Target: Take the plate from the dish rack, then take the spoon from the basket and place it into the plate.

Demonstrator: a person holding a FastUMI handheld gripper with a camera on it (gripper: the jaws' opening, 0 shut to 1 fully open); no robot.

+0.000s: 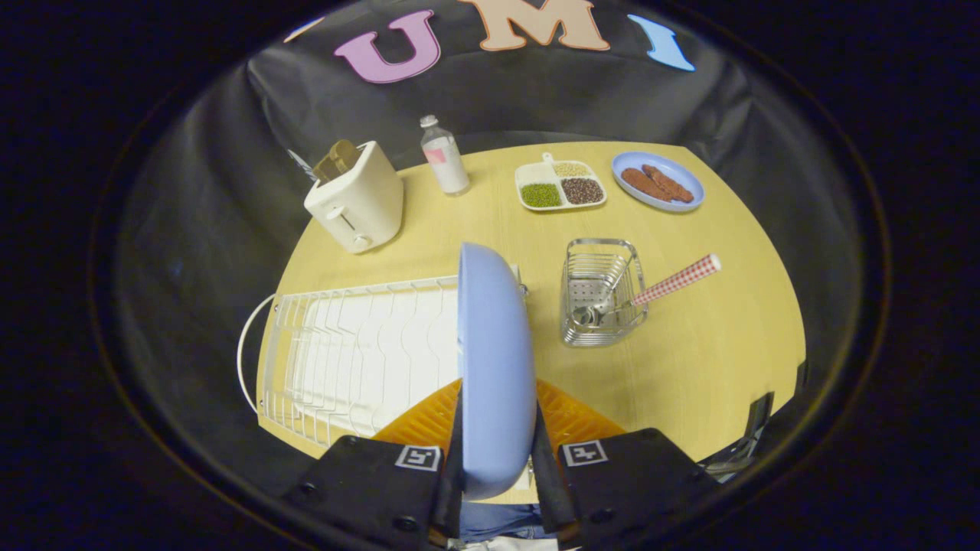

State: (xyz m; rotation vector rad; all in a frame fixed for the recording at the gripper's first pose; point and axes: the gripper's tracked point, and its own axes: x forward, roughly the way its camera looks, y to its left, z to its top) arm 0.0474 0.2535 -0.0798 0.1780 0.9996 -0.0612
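Note:
A light blue plate point(494, 360) stands on edge between my fingers, and my gripper point(496, 459) is shut on its near rim. The plate hangs at the right end of the white wire dish rack point(360, 352), lifted clear of the slots as far as I can see. To the right of the plate stands a wire basket point(597, 295) on the yellow table point(689, 360). In the basket leans a spoon point(651, 295) with a red-and-white checked handle that points up and to the right; its metal bowl rests at the basket's bottom.
Beyond the rack stands a cream toaster point(356, 199) with something in its slot. A small bottle point(445, 157), a divided tray of beans point(560, 186) and a blue plate with brown pieces point(657, 181) sit along the far side of the table.

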